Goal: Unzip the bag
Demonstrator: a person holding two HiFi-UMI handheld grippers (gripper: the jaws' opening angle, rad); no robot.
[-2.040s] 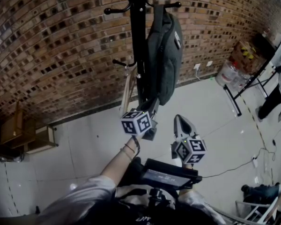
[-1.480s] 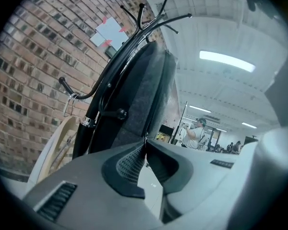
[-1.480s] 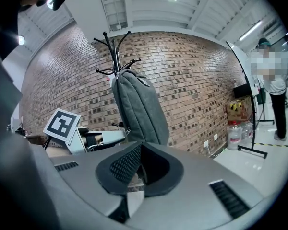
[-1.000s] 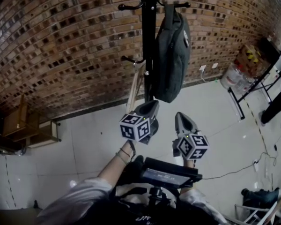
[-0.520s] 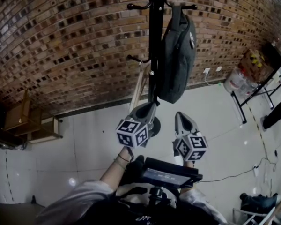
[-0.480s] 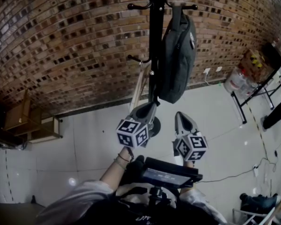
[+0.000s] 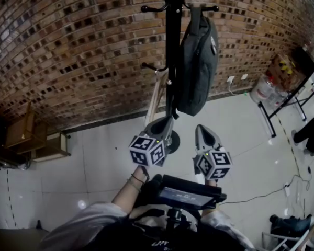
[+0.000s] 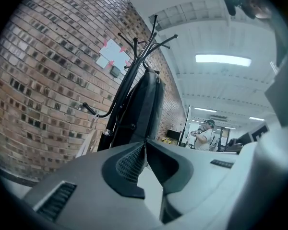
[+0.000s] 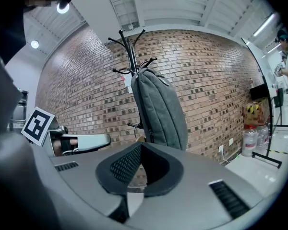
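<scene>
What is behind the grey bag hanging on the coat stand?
Behind the grey bag is the brick wall; the black coat stand rises beside it. The wall patch directly behind the bag and the bag's far side are covered.

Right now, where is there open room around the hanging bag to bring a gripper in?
Open: right of the bag, across bare floor to the water jugs; also left of the coat stand, out to the wooden shelves. Crowded: where the bag hangs against the stand, with a pale item hanging there.
</scene>
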